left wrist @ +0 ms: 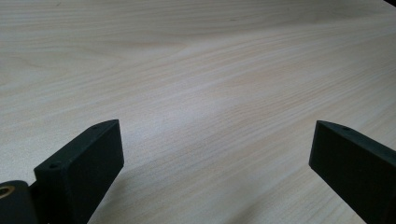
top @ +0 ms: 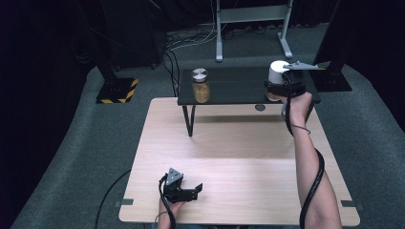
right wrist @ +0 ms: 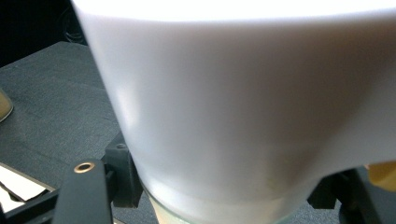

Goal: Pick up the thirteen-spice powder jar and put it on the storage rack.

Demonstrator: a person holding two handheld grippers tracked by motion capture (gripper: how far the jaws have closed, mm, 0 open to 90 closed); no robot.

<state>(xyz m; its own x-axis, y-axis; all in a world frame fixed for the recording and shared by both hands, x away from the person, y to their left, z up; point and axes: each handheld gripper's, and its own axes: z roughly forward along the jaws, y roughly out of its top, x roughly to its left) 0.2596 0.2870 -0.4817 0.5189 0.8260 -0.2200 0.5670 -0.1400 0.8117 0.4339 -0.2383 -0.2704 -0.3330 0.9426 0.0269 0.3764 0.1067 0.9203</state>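
White-lidded jar [top: 276, 71] is sitting gripped in the right gripper's [top: 282, 87] jaws, arm stretched forward, while the left gripper [top: 190, 192] is resting open-jawed on the counter [top: 229, 157].

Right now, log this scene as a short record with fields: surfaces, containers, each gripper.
surface: light wooden table with a low black shelf standing on its far part
left container: glass jar of tan contents, upright on the shelf's left part
right container: white-lidded jar at the shelf's right end
right gripper: shut on the white-lidded jar, jaws on the part below the lid
left gripper: open, nothing between its jaws, low over the table's near edge
whether the held jar touches the shelf: cannot tell
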